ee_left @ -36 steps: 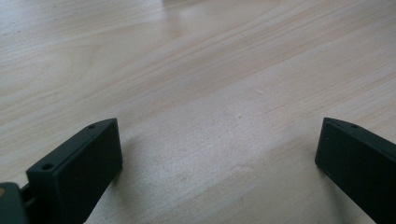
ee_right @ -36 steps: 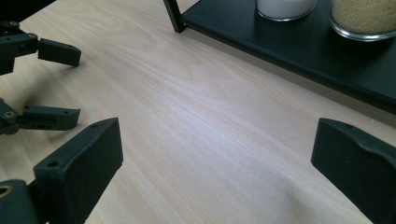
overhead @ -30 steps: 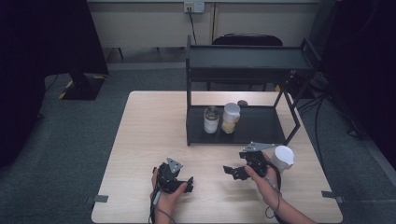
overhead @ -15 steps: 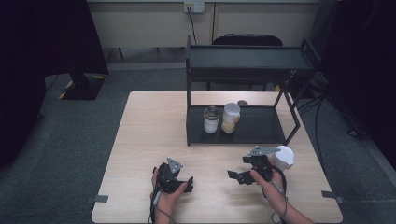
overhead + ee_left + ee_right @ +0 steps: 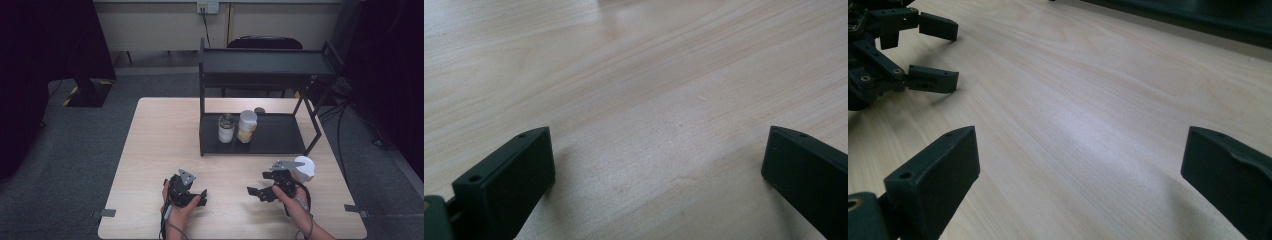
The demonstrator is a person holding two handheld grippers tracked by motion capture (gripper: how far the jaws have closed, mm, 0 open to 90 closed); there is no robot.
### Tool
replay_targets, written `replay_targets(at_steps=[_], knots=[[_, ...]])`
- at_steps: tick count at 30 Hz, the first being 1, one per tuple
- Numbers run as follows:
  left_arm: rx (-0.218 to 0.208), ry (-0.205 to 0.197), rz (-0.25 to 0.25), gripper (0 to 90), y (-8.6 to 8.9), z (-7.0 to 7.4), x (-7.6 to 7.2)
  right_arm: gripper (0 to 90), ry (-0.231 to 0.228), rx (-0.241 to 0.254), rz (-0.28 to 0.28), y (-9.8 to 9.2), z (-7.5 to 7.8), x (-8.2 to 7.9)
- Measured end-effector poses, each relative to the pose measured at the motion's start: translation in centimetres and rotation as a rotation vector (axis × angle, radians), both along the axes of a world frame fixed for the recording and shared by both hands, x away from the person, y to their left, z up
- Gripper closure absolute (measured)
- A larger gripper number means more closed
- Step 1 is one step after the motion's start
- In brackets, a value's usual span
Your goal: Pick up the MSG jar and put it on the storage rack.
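Note:
Both grippers rest low over the wooden table (image 5: 165,130) near its front edge, each held in a hand. My left gripper (image 5: 201,197) points right, open, with bare wood between its jaws; in the left gripper view the left gripper (image 5: 659,165) has its jaws wide apart. My right gripper (image 5: 255,192) points left toward it, open and holding nothing; the right gripper (image 5: 1080,170) shows the same in its own view, with the left gripper (image 5: 928,50) farther off at the upper left. A white round container (image 5: 305,168) sits just right of the right gripper.
A black two-level rack (image 5: 265,62) stands at the back right of the table. Its lower shelf (image 5: 280,135) carries two jars, a dark-lidded one (image 5: 226,128) and a white-lidded one (image 5: 247,126). A small dark object (image 5: 259,110) lies behind them. A chair stands beyond the table.
My right gripper has slid a little toward the front edge and to the right. The left gripper and the white container have stayed put.

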State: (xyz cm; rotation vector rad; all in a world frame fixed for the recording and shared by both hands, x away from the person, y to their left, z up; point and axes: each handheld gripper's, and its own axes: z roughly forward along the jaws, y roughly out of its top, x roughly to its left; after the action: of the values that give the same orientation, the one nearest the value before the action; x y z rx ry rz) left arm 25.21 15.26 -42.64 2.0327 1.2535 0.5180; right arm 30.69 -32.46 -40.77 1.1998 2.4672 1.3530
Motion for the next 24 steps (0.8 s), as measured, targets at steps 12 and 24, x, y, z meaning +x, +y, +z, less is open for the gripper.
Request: replay_targets(at_steps=[12,24], knots=[[0.000,0.000,0.000,0.0,0.0,0.0,0.0,1.4,0.005,0.015,0.008,-0.9,-0.2,-0.7],[0.000,0.000,0.000,0.0,0.0,0.0,0.0,2.3,0.024,0.019,0.032,-2.0,-0.3,-1.3]])
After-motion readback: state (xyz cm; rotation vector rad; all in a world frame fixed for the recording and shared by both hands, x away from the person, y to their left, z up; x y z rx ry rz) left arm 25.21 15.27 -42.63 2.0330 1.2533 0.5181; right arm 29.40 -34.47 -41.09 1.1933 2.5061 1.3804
